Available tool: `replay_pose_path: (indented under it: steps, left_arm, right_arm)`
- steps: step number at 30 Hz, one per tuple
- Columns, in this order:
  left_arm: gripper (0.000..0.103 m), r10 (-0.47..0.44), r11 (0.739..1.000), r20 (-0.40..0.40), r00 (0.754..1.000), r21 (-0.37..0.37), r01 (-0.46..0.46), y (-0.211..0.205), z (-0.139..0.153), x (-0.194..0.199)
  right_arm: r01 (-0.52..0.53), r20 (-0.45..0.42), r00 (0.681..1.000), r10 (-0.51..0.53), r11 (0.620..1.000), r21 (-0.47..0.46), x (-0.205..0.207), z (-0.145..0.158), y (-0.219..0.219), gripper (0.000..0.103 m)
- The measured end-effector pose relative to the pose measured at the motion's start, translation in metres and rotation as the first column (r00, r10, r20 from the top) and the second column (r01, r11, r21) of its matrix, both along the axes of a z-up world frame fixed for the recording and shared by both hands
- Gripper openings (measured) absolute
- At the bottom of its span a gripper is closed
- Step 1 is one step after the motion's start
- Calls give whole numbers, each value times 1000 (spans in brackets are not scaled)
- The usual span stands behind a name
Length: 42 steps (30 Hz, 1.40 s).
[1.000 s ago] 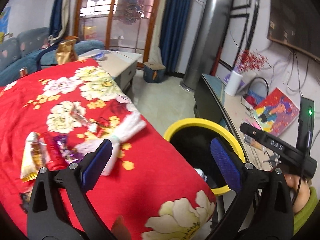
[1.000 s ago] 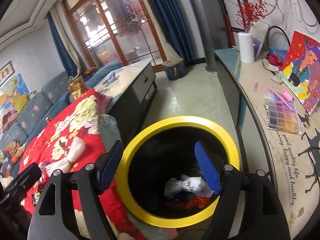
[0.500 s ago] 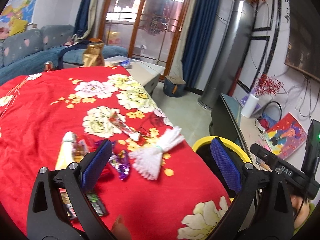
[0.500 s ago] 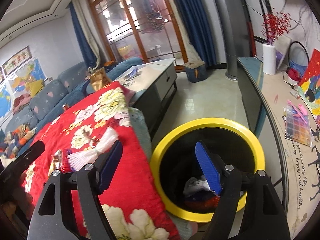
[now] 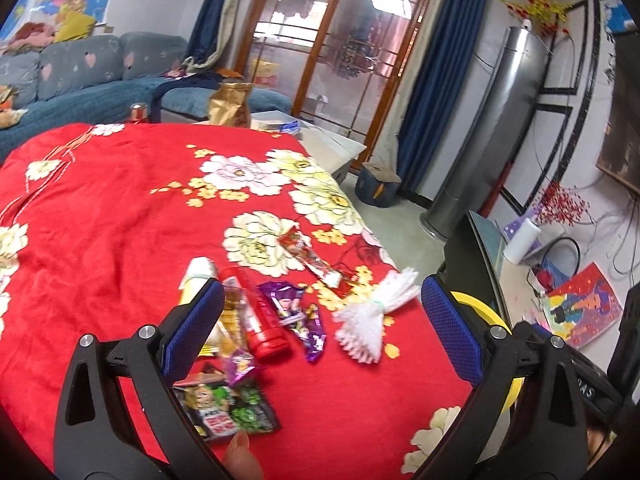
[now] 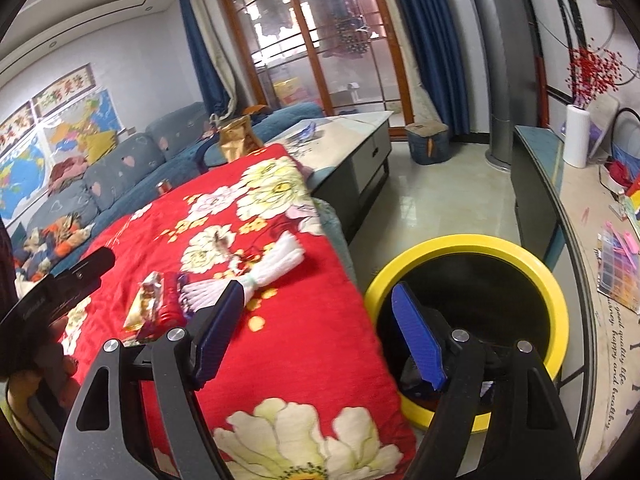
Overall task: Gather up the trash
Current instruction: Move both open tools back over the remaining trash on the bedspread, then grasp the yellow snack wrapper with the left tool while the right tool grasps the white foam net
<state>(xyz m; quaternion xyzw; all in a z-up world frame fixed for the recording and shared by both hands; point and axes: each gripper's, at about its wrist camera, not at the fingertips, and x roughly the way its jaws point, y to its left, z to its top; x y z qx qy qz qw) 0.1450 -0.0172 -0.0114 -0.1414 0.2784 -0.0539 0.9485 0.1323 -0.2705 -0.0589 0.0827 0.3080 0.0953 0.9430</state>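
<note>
Trash lies on a red flowered blanket [image 5: 100, 216]: a white tied bundle [image 5: 372, 312], a red tube [image 5: 260, 312], purple wrappers [image 5: 296, 312], a long red-and-white wrapper [image 5: 312, 260], a yellow snack packet [image 5: 200, 284] and a dark green-printed packet [image 5: 228, 408]. My left gripper [image 5: 316, 332] is open and empty, above the pile. My right gripper [image 6: 320, 332] is open and empty, over the blanket's edge beside the yellow-rimmed black bin [image 6: 556, 292]. The bundle [image 6: 256, 268] and tube [image 6: 170, 300] also show in the right wrist view.
A grey coffee table [image 6: 360, 136] stands beyond the blanket, with a gold bag [image 5: 230, 104] on it. A blue sofa [image 5: 80, 80] lies at the back left. A long counter [image 6: 592, 240] with a white vase, papers and a painting runs along the right.
Both grippers have swung left, away from the bin and over the blanket. The left view now faces the trash pile; the bin has slid to the right edge.
</note>
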Motion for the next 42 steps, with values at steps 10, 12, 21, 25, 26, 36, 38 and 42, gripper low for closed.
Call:
replay_pose_path:
  steps: [10, 12, 21, 25, 26, 36, 38, 42]
  left_arm:
    - [91, 77, 997, -18, 997, -30, -78, 36, -5, -3]
    - [91, 91, 995, -23, 996, -34, -92, 44, -7, -3]
    - [91, 149, 987, -70, 986, -43, -152, 78, -20, -5]
    - [90, 155, 986, -109, 982, -44, -161, 92, -29, -4]
    - [90, 153, 986, -118, 981, -45, -159, 96, -32, -4]
    - [56, 95, 985, -232, 968, -121, -126, 113, -64, 10]
    - [50, 80, 983, -246, 966, -142, -117, 114, -68, 12]
    - [45, 32, 977, -272, 962, -194, -88, 113, -78, 17]
  right_arm:
    - [-74, -9, 997, 74, 997, -16, 0, -1, 33, 76]
    - [-90, -11, 996, 90, 996, -24, 1, -1, 40, 76]
    - [-177, -23, 984, 176, 982, -66, 7, -4, 84, 76]
    - [-208, -31, 978, 206, 974, -94, 13, -6, 105, 76]
    - [-217, -37, 976, 215, 971, -104, 15, -8, 111, 76]
    - [-250, -101, 967, 235, 952, -177, 40, -35, 143, 76]
    - [-249, -113, 966, 231, 951, -184, 47, -40, 146, 76]
    - [-243, -142, 966, 217, 950, -198, 59, -54, 147, 74]
